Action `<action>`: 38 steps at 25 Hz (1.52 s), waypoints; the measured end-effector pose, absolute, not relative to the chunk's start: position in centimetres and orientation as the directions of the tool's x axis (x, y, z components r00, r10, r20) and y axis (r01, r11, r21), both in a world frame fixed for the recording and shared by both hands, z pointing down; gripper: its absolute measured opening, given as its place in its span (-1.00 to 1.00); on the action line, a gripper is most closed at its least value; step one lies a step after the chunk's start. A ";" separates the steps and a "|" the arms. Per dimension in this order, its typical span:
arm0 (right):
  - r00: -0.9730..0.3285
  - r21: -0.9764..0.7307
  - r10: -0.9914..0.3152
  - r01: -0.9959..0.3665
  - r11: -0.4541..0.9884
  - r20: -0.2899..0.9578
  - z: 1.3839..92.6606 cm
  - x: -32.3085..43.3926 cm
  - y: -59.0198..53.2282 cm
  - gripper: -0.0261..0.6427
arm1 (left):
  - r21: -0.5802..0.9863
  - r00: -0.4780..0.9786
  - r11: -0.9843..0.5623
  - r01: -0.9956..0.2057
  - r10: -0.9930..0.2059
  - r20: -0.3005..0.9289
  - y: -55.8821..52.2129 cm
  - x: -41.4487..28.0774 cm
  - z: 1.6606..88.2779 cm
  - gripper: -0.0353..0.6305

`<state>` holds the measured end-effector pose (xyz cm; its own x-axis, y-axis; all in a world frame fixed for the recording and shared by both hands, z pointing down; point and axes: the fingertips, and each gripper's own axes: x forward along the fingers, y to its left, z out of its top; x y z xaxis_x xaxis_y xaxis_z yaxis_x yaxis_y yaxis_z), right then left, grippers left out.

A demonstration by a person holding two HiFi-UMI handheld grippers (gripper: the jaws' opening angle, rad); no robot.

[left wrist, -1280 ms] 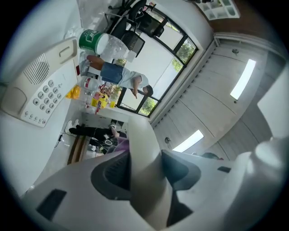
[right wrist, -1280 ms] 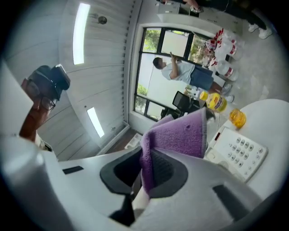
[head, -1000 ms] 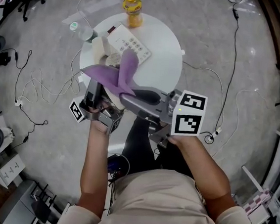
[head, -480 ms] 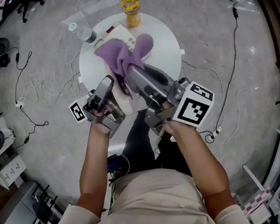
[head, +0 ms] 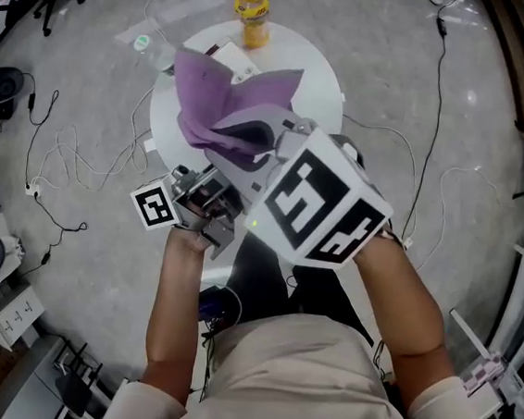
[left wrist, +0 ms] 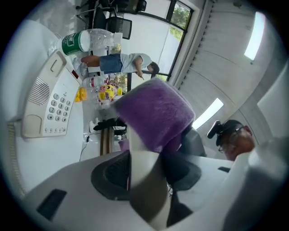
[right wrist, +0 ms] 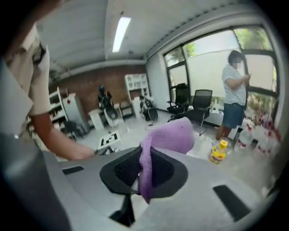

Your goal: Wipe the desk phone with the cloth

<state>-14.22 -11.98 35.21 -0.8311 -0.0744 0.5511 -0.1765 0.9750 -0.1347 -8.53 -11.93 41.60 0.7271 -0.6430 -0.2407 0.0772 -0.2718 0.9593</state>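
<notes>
The beige desk phone [left wrist: 47,101] lies on the round white table [head: 317,89], keypad up and cradle empty. My left gripper [left wrist: 144,173] is shut on the phone's beige handset [left wrist: 146,189], held up off the table. The purple cloth [left wrist: 156,113] drapes over the handset's far end. My right gripper [right wrist: 140,173] is shut on that cloth [right wrist: 167,137], which stays pinched between its pads. In the head view the cloth [head: 222,102] spreads over most of the phone, and the right gripper [head: 251,136] reaches across above the left gripper [head: 210,194].
A yellow-capped bottle [head: 252,15] stands at the table's far edge. A clear bottle with a green cap [head: 149,45] lies at the far left. Cables trail on the floor around the table. Beyond the table stands another person [right wrist: 235,90].
My right gripper has rolled and risen toward the head camera, its marker cube now looming large. The cloth has moved up and spread over the phone. The left gripper has shifted and tilted slightly.
</notes>
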 end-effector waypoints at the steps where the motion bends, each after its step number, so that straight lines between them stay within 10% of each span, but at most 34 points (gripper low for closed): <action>1: -0.776 -0.059 -0.075 -0.143 0.988 0.626 36.2 -14.3 -11.6 -0.83 | 0.957 0.738 -0.281 0.067 -0.631 -0.237 -11.8 -8.2 41.5 -0.29; 8: -0.618 0.089 -0.145 -0.122 0.989 0.773 39.2 -13.3 -13.7 -0.83 | 0.954 0.752 -0.293 0.068 -0.614 -0.242 -11.2 -7.1 41.5 -0.28; 17: -0.657 -0.025 -0.429 -0.564 0.825 0.620 38.6 -6.3 -23.5 -0.83 | 0.978 0.719 -0.209 0.006 -0.679 -0.149 -12.3 -7.6 43.6 -0.28; 28: -0.627 -0.238 -0.554 -0.751 0.615 0.548 41.0 2.7 -23.5 -0.83 | 0.882 0.406 -0.034 -0.471 -0.896 0.182 -18.1 -15.3 50.2 -0.28; 38: -0.552 -0.230 -0.555 -0.807 0.544 0.622 45.8 6.3 -21.3 -0.83 | 0.747 0.091 0.306 -0.590 -0.895 0.438 -18.7 -20.6 58.9 -0.28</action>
